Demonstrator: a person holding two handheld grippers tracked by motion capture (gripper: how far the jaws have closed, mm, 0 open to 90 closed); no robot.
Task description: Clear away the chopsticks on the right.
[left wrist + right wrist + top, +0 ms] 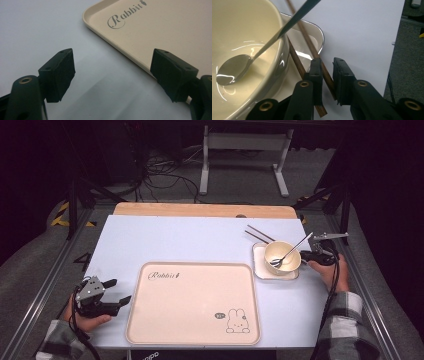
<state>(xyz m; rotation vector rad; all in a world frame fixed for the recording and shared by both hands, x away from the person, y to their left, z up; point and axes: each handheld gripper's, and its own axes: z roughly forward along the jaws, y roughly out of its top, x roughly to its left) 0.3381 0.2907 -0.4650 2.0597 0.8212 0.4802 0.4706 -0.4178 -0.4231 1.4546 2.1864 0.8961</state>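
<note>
Where the right tool [327, 75] narrows, one chopstick [317, 55] between jaws, seemingly gripped

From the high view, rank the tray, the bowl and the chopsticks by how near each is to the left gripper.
1. Tray: right beside the left gripper, its near-left edge just off the jaw tips.
2. Bowl: far across the table on the right, standing on a small dish.
3. Chopsticks: farthest, behind the bowl toward the back right.
</note>
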